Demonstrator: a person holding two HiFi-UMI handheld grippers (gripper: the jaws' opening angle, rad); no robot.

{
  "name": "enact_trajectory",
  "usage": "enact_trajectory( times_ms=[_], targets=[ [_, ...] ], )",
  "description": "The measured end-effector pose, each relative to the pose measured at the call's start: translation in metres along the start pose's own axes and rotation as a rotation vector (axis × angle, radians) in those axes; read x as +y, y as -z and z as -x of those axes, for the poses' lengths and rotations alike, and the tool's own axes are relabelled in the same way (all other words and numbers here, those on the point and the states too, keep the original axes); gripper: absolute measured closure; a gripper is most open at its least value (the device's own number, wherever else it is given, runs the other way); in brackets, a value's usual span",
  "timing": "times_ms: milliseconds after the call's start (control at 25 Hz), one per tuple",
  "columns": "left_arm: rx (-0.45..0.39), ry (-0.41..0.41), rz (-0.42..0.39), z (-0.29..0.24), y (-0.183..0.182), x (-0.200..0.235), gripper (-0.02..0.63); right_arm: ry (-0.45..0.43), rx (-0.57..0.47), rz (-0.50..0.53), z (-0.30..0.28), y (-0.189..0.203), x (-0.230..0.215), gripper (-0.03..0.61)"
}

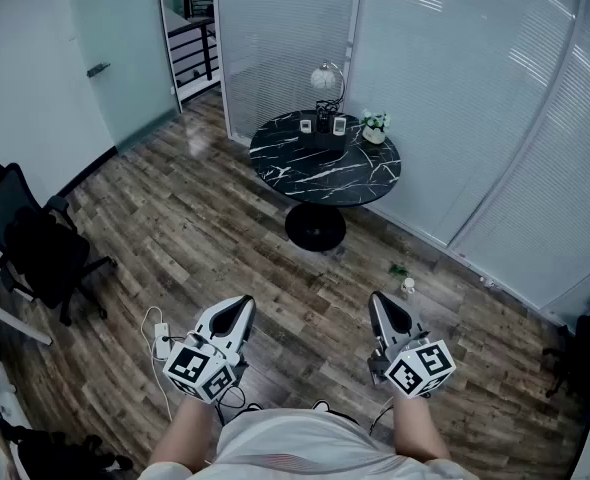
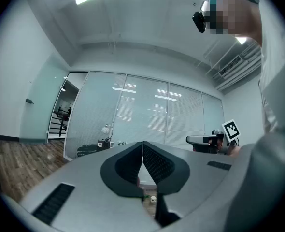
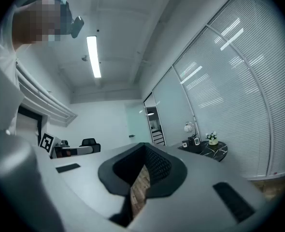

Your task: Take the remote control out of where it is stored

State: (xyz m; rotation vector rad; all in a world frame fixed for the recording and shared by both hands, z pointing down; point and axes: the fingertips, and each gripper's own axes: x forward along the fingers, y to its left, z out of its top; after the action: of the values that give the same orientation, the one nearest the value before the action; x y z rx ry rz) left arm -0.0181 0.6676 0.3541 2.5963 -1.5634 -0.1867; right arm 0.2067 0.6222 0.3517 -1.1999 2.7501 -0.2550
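A round black marble table (image 1: 360, 178) stands across the room on the wood floor. On it are a globe lamp (image 1: 325, 76), a black holder (image 1: 324, 125) between two small white items, and a small potted plant (image 1: 375, 126). I cannot make out a remote control from here. My left gripper (image 1: 243, 306) and right gripper (image 1: 380, 300) are held level low in the head view, well short of the table. Both are shut with nothing between the jaws. The table (image 2: 90, 149) shows small in the left gripper view, and the table (image 3: 207, 149) at the right in the right gripper view.
A black office chair (image 1: 33, 248) stands at the left. A white power strip (image 1: 161, 339) with a cable lies on the floor by my left gripper. A small plant and bottle (image 1: 406, 284) sit on the floor near the table's base. Blinds on glass walls enclose the far corner.
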Motion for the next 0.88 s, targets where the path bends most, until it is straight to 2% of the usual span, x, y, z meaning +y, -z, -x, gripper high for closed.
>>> enact_trajectory(
  times_ms=[440,680,880],
  targets=[
    [-0.010,-0.001,0.002,-0.001,-0.003,-0.001,0.603,-0.010,-0.014,-0.001,0.002,0.003,-0.001,0.568],
    [0.005,0.009,0.002,-0.007,-0.003,-0.010,0.603,0.033,-0.014,0.089,0.001,0.000,-0.011,0.567],
    [0.008,0.002,0.003,-0.031,0.002,-0.028,0.603,-0.006,-0.025,0.099,0.011,-0.003,-0.033,0.568]
  ],
)
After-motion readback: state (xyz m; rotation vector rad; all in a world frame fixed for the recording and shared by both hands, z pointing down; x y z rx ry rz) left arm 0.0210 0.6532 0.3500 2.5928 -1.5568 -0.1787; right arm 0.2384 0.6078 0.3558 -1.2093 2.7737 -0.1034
